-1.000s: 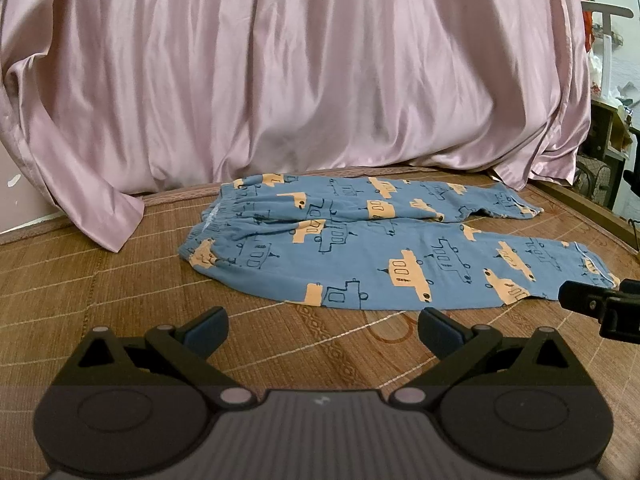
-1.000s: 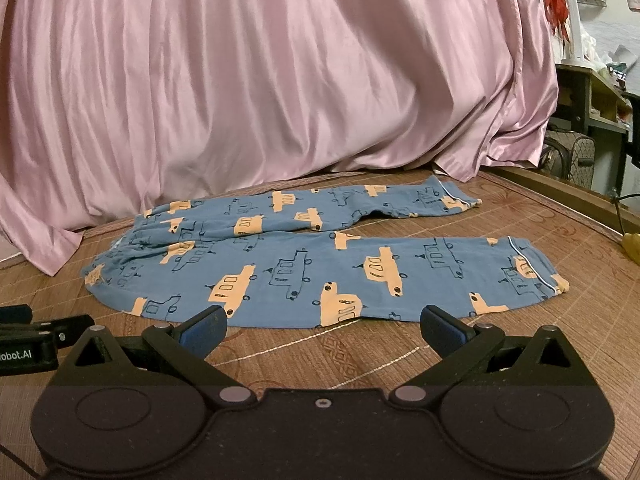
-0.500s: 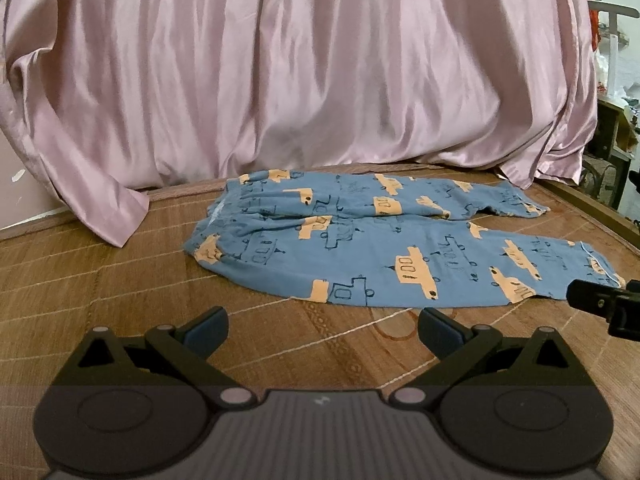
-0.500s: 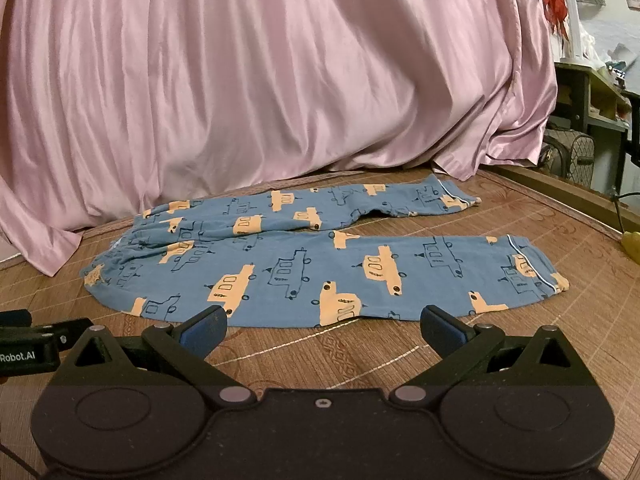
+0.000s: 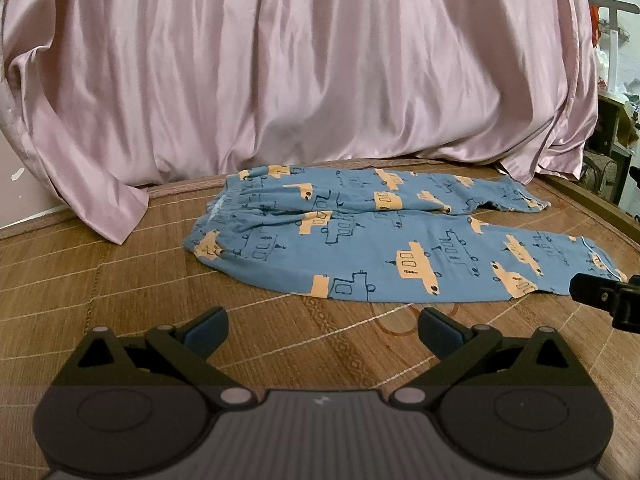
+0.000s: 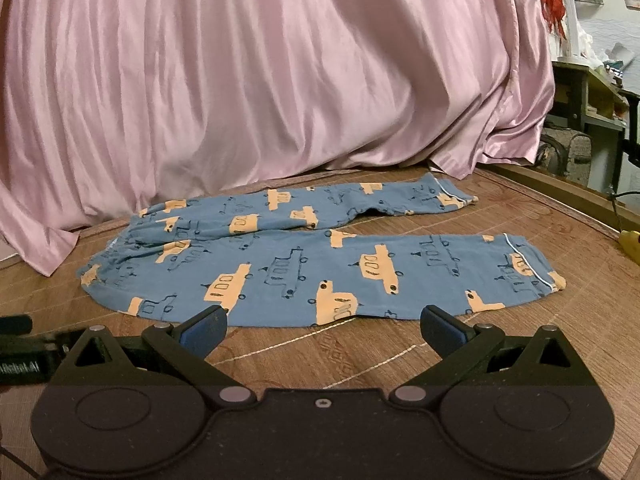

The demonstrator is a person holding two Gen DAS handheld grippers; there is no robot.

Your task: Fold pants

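Note:
Blue pants [image 5: 380, 240] with an orange vehicle print lie flat on a bamboo mat [image 5: 120, 288], waistband to the left, both legs stretched to the right and slightly apart. They also show in the right wrist view [image 6: 320, 264]. My left gripper [image 5: 322, 326] is open and empty, low over the mat just in front of the near leg's edge. My right gripper [image 6: 322, 326] is open and empty, close to the near leg's front edge. Each gripper's body shows at the edge of the other's view.
A pink satin sheet [image 5: 300, 72] hangs down behind the pants and touches the mat at the back. A wooden border [image 6: 560, 188] runs along the mat's right side. Shelves and clutter [image 6: 592, 92] stand at the far right. A yellow object [image 6: 630, 240] lies near the right edge.
The left wrist view has shifted so the pants sit slightly further right and higher in the frame. The right gripper has barely moved. Both grippers stay open.

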